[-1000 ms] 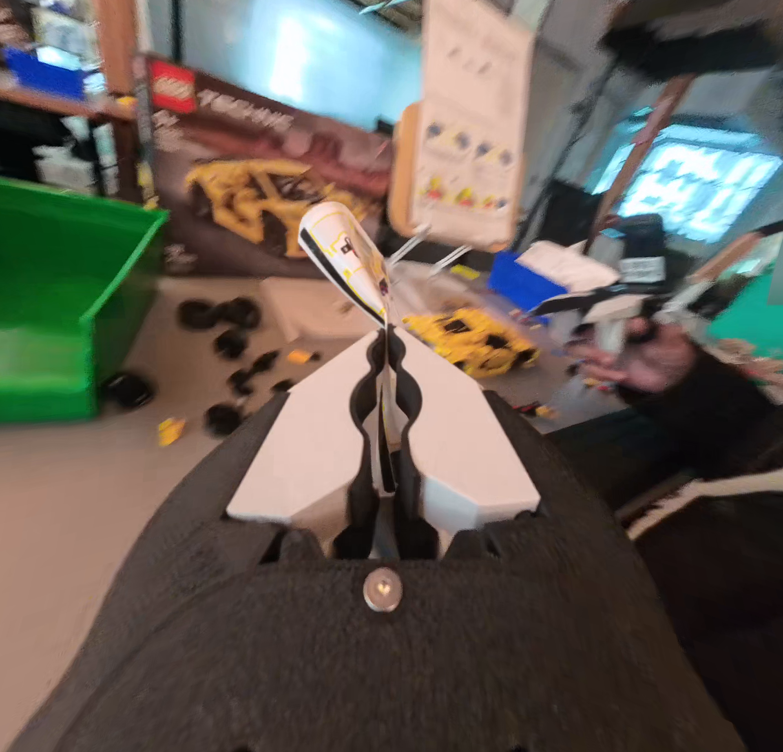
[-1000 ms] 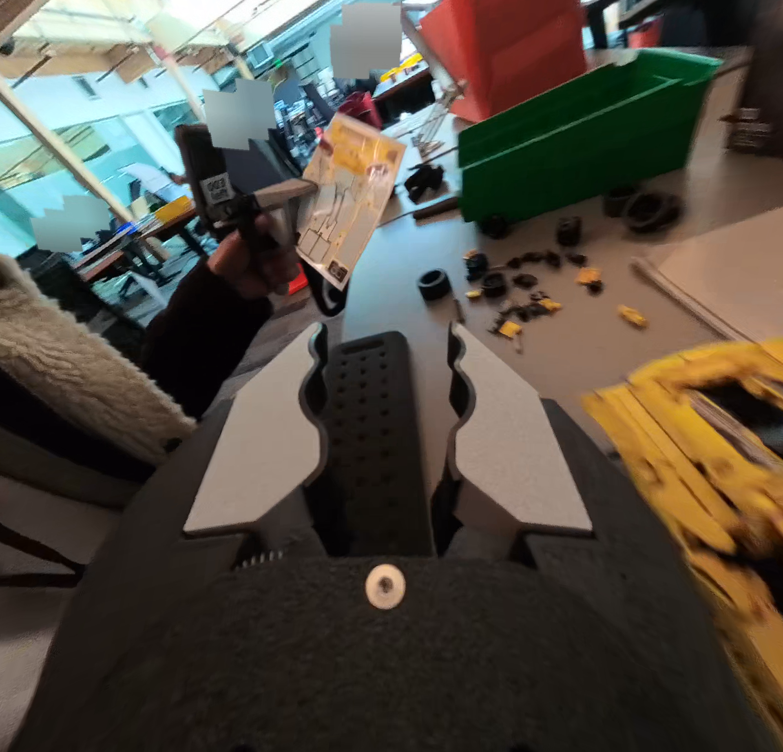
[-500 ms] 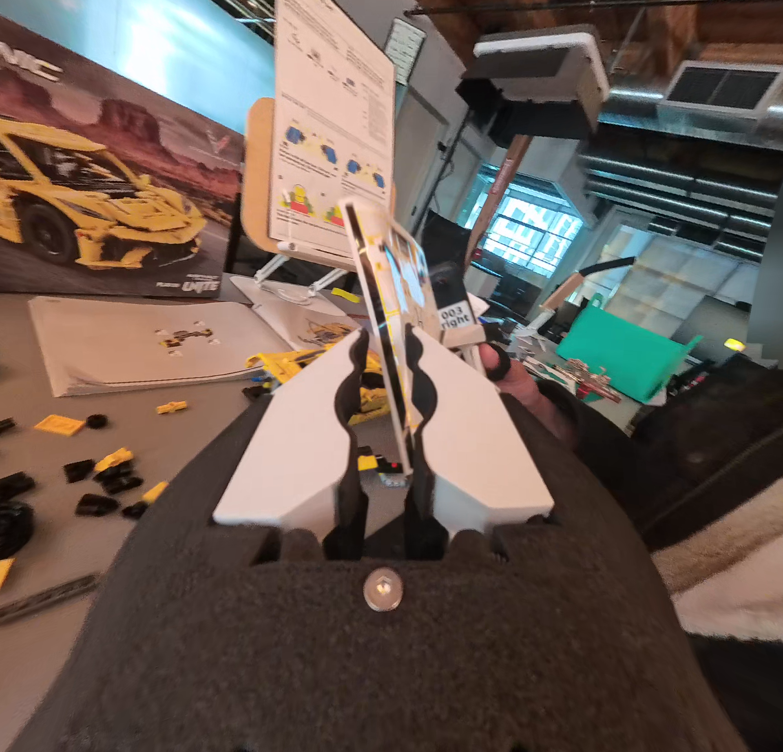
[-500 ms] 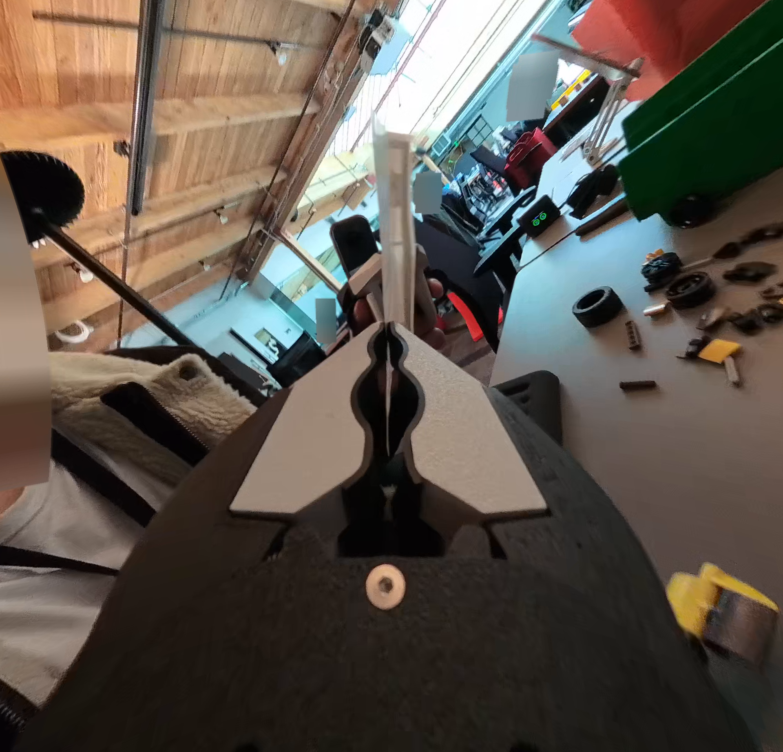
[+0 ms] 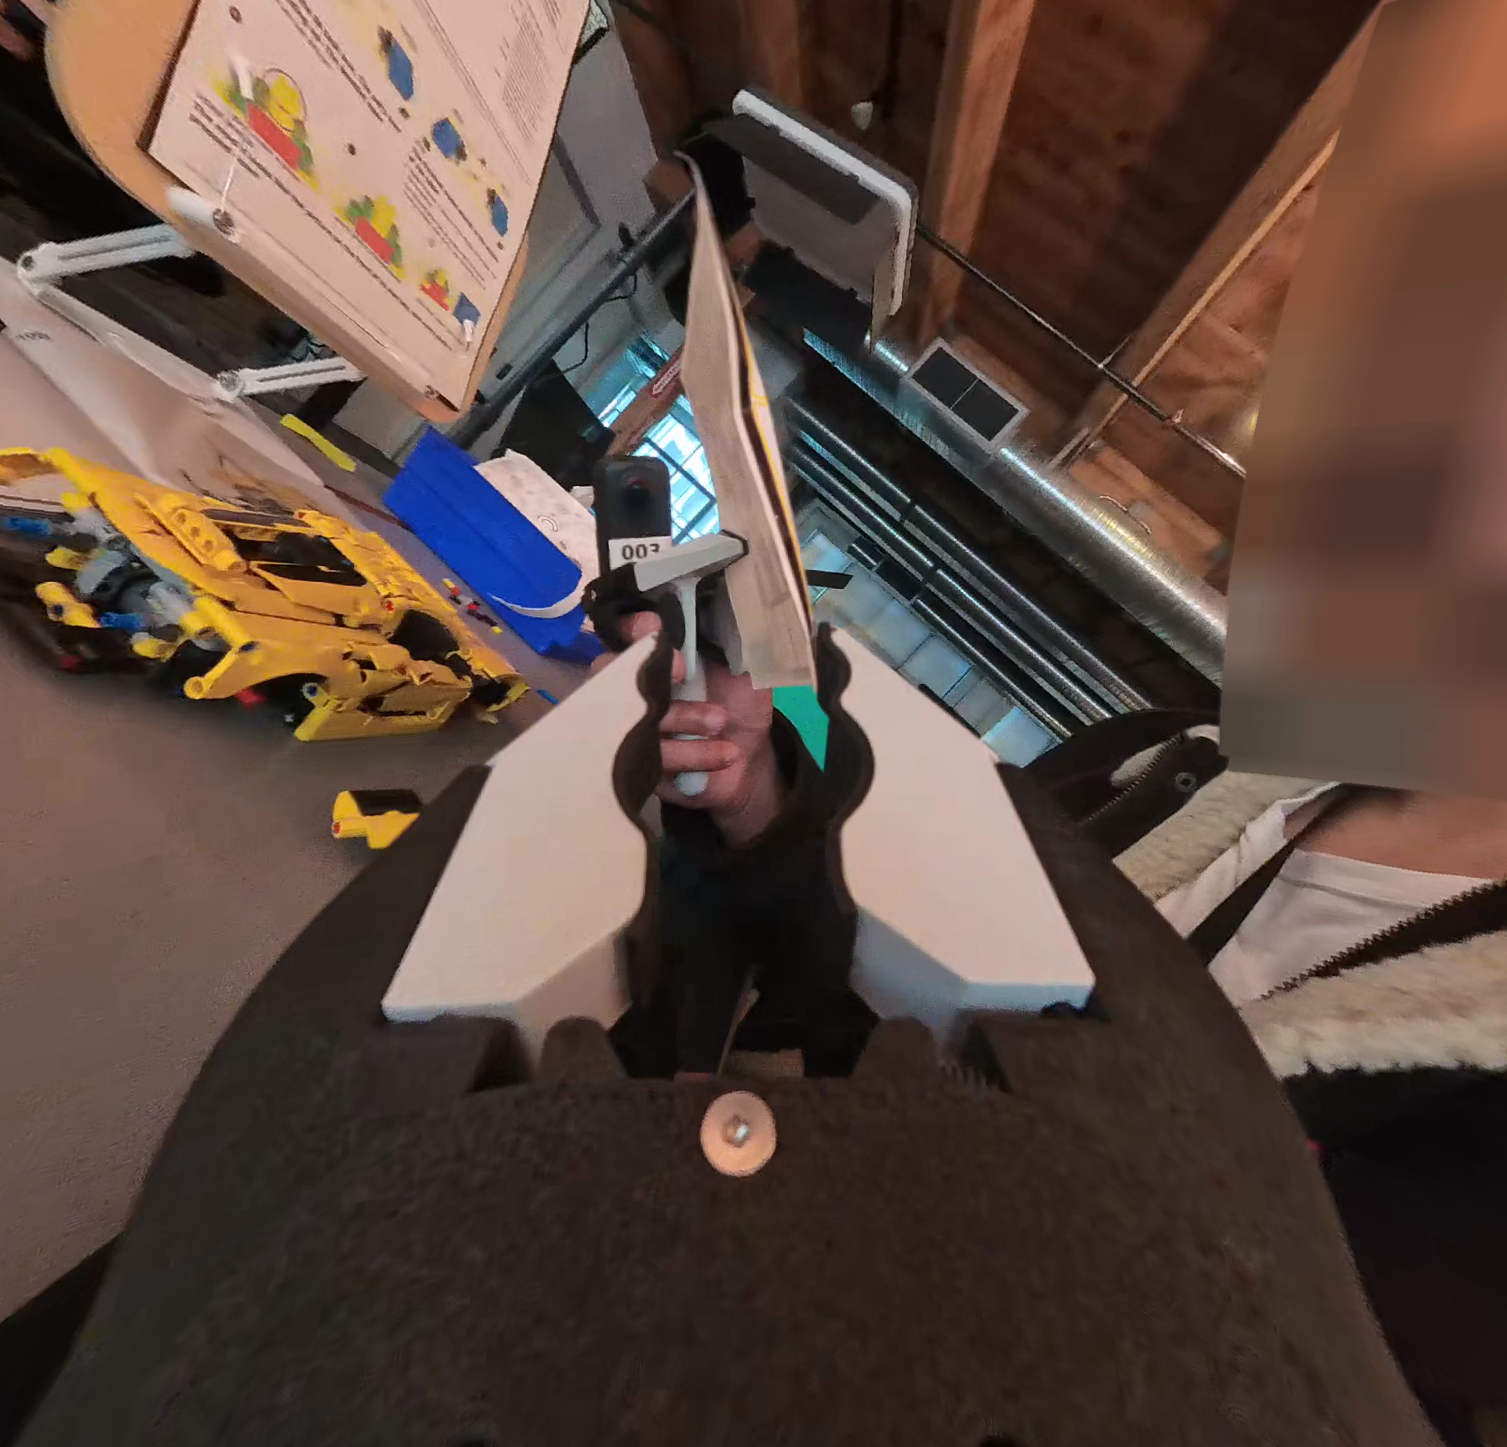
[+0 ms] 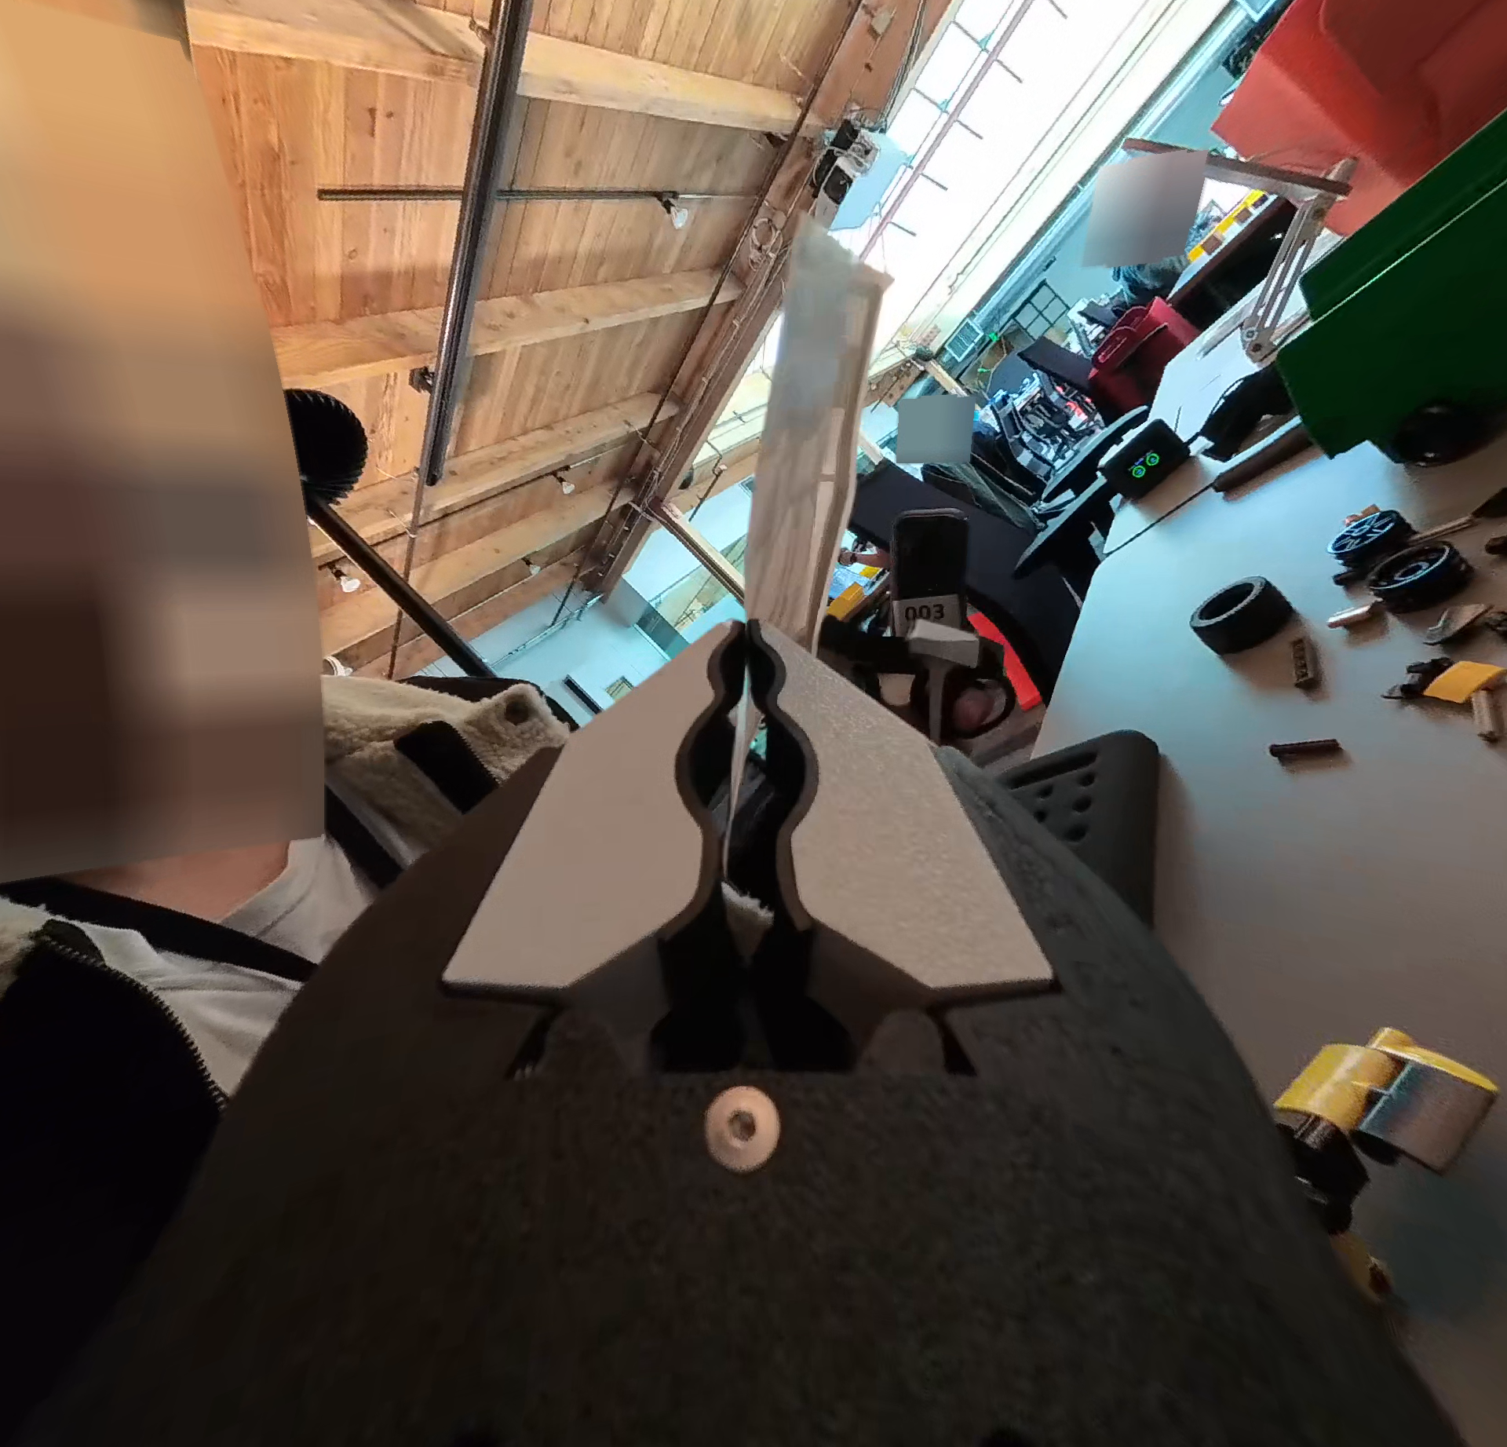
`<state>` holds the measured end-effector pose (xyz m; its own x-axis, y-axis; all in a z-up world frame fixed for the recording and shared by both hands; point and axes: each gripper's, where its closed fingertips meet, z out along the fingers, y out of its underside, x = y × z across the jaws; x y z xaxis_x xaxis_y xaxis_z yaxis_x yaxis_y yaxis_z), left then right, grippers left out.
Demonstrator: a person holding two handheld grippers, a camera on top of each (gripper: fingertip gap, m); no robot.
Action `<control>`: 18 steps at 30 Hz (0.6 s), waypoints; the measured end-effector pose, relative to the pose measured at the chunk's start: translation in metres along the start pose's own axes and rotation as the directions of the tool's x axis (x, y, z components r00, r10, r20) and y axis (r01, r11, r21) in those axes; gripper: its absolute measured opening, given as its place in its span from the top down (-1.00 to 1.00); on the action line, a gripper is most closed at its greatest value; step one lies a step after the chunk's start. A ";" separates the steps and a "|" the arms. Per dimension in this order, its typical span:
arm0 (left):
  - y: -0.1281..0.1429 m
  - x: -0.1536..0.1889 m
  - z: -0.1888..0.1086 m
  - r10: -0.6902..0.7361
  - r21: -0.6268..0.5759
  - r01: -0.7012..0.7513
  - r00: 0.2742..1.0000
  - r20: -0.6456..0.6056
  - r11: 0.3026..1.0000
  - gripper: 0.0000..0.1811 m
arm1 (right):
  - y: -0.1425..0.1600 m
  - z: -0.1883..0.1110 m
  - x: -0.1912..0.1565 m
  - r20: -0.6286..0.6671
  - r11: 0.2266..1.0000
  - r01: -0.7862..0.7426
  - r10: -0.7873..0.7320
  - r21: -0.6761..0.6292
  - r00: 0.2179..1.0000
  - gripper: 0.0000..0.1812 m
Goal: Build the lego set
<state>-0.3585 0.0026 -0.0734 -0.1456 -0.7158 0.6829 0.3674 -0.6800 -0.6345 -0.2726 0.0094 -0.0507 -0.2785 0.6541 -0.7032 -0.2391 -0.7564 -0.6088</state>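
Note:
A white sticker sheet with yellow and black print [image 6: 807,445] stands edge-on between the fingers of my right gripper [image 6: 746,631], which is shut on its lower edge. In the left wrist view the same sheet [image 5: 738,462] rises just beyond my left gripper [image 5: 738,647], whose jaws stand apart and empty. The right gripper [image 5: 718,555] shows there behind the sheet, held by a hand. The part-built yellow lego car [image 5: 245,592] lies on the grey table at the left.
An instruction board on a stand [image 5: 351,127] and a blue tray [image 5: 481,527] stand behind the car. A small yellow piece [image 5: 375,812] lies near it. Tyres [image 6: 1239,617], loose black and yellow parts [image 6: 1460,682] and a green bin [image 6: 1427,331] are on the table. The tips of one gripper are about 10 cm away from the tips of the other.
My left gripper has opened and let go of the sticker sheet. My right gripper, open a second ago, has shut on it and holds it alone. Both views tilted upward.

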 end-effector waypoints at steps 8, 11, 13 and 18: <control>0.030 0.005 0.021 0.077 -0.059 -0.077 0.997 0.000 0.995 0.56 | 0.000 -0.001 0.011 -0.035 1.000 -0.010 0.011 0.026 0.999 1.00; 0.023 0.003 0.020 0.074 -0.014 -0.074 0.997 0.015 0.997 0.56 | 0.001 -0.001 0.010 -0.036 1.000 -0.006 0.006 0.017 0.999 1.00; 0.017 0.000 0.016 0.066 0.004 -0.067 0.997 0.032 0.998 0.56 | 0.001 -0.002 0.011 -0.045 1.000 0.001 0.000 0.011 0.999 1.00; 0.008 0.002 0.005 0.044 0.044 -0.044 0.999 0.000 0.998 0.96 | 0.002 -0.002 0.011 -0.047 1.000 -0.001 0.001 0.003 0.999 1.00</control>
<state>-0.3518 -0.0034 -0.0753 -0.1294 -0.7454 0.6539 0.4135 -0.6399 -0.6477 -0.2740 0.0153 -0.0606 -0.2353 0.6524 -0.7205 -0.2416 -0.7573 -0.6068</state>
